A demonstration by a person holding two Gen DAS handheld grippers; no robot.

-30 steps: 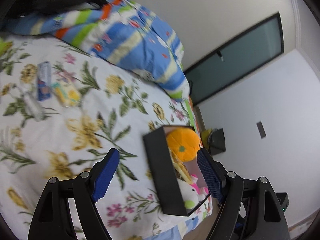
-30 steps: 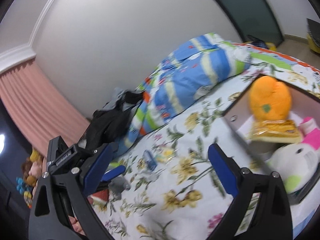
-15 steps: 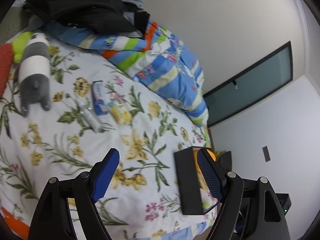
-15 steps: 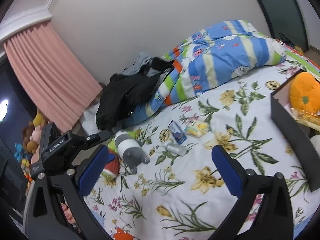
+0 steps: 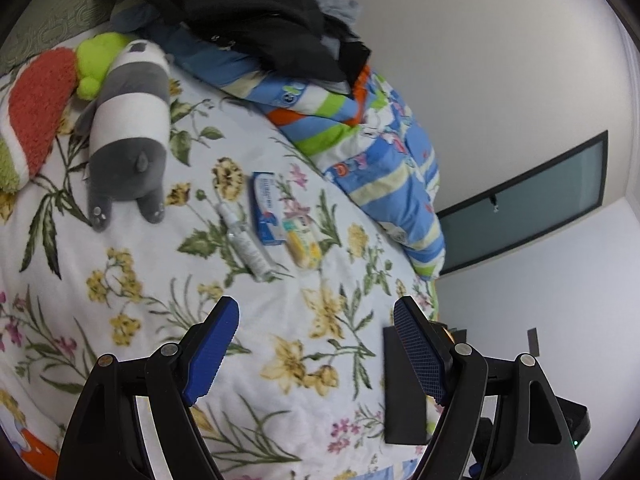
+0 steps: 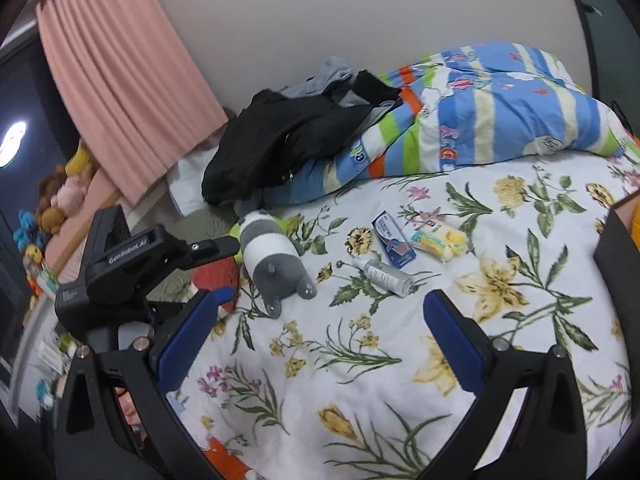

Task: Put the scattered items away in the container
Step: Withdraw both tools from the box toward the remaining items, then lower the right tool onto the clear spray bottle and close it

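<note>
Count on the bed: one grey-and-white plush [image 5: 128, 136] lying flat, one clear spray bottle [image 5: 246, 240], one blue-and-white carton [image 5: 266, 208], one yellow packet [image 5: 302, 242], so four loose items. Bottle, carton and packet sit in a tight row, carton touching or just beside the packet, bottle just beside the carton on the other side; plush is near them but apart, toward the headboard end. One red-and-green plush [image 5: 32, 112] touches the grey one's head end. One black container [image 5: 402, 384] sits at the bed's edge, well apart from the loose row; in your right wrist view only its dark wall [image 6: 618, 256] and a sliver of orange inside show at the frame edge. Surface is a white floral bedspread [image 6: 360, 360], with one striped blue duvet [image 6: 500, 112] bunched along the wall and a black garment [image 6: 288, 136] heaped on it. Room: plain pale wall, pink curtain [image 6: 120, 80], dark door [image 5: 520, 208], a pile of soft toys [image 6: 60, 196] off the bed. Your left gripper [image 5: 316, 344] points down over the bedspread short of the row, jaws apart, nothing between them. Your right gripper [image 6: 320, 332] angles down toward the same items, jaws spread wide, empty.
</note>
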